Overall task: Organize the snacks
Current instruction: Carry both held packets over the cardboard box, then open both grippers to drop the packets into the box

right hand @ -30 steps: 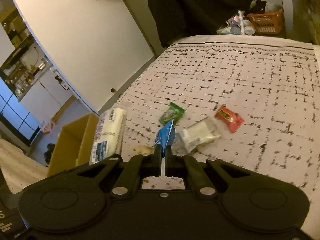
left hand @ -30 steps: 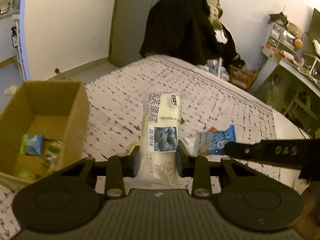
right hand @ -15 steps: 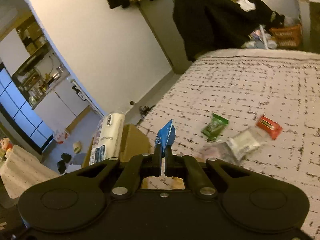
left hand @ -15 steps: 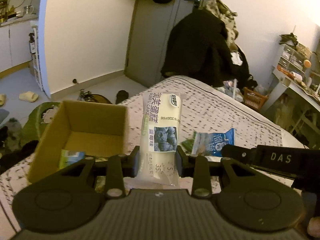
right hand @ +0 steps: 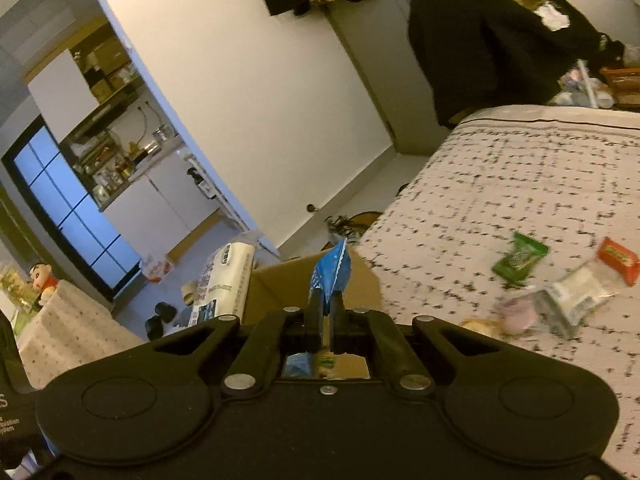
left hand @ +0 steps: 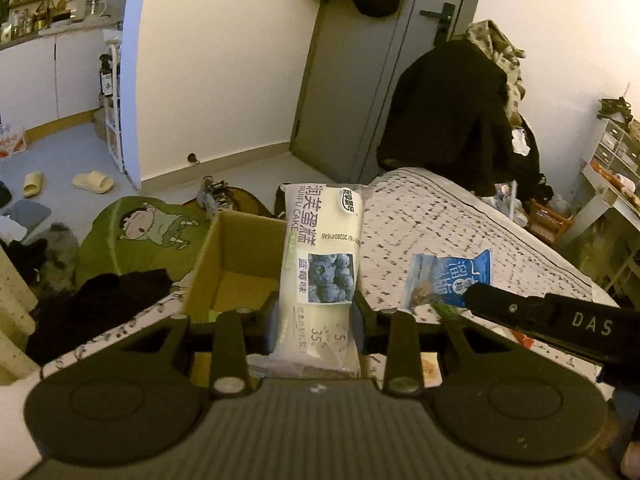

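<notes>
My left gripper is shut on a white blueberry cake packet, held upright over the near right side of the open cardboard box. My right gripper is shut on the edge of a thin blue snack packet, just in front of that box. In the left wrist view the blue packet hangs at the right, pinched by the right gripper's black fingers. In the right wrist view the white cake packet shows at the left. Something green lies inside the box.
The box sits at the edge of a patterned bed cover. On the cover lie a green packet, a red packet and a clear-wrapped white snack. Below the edge are a green floor mat, slippers and dark clothes.
Both grippers have swung left and risen with their packets, from over the bed to the box at its edge. The loose snacks now lie further right. The grips are unchanged.
</notes>
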The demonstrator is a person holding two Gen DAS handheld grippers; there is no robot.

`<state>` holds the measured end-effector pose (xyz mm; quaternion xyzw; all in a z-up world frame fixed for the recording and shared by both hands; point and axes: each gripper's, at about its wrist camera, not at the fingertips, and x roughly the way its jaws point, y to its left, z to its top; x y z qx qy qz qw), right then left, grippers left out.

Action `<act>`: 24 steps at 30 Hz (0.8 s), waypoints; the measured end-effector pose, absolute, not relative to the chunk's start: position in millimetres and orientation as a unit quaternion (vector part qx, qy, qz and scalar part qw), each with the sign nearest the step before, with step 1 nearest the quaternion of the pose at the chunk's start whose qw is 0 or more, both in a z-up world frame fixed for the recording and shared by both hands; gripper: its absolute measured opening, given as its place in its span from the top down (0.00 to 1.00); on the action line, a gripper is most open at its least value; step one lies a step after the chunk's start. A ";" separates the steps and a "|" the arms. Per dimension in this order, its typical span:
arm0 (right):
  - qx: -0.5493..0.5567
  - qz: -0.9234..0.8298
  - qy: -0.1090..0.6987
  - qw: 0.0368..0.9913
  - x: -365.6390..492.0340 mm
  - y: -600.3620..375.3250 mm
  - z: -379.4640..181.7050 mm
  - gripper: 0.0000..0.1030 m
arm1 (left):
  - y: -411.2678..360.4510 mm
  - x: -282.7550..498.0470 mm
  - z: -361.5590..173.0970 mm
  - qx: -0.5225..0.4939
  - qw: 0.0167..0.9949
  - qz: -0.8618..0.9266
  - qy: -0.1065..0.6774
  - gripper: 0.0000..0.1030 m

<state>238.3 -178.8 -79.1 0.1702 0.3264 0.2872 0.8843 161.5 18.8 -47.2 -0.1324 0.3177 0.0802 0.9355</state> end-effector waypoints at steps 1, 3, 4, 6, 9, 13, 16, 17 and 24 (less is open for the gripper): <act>0.170 0.289 0.328 0.883 238.7 -174.6 -80.9 0.97 | 22.1 161.0 -47.5 -0.131 0.935 0.080 0.319 0.67; 0.174 0.295 0.332 0.879 240.6 -167.3 -84.4 0.97 | 27.9 160.7 -48.9 -0.131 0.934 0.080 0.323 0.67; 0.174 0.296 0.334 0.878 242.2 -163.9 -86.5 0.97 | 30.7 160.6 -49.9 -0.132 0.933 0.083 0.325 0.67; 0.172 0.298 0.339 0.876 244.0 -156.8 -90.2 0.97 | 35.7 160.9 -52.5 -0.133 0.931 0.086 0.329 0.67; 0.168 0.310 0.347 0.869 244.4 -148.6 -95.9 0.97 | 42.0 163.2 -57.6 -0.138 0.926 0.090 0.339 0.67; 0.172 0.306 0.359 0.865 246.1 -148.2 -98.7 0.73 | 46.7 166.3 -62.5 -0.142 0.923 0.092 0.346 0.66; 0.174 0.288 0.346 0.876 243.7 -159.0 -93.0 0.52 | 48.4 166.8 -61.9 -0.144 0.922 0.105 0.345 0.62; 0.171 0.283 0.349 0.877 244.4 -162.3 -91.0 0.52 | 48.8 167.1 -61.4 -0.145 0.921 0.105 0.345 0.60; 0.139 0.249 0.371 0.884 246.0 -184.1 -84.3 0.50 | 46.7 163.0 -58.9 -0.143 0.921 0.114 0.344 0.55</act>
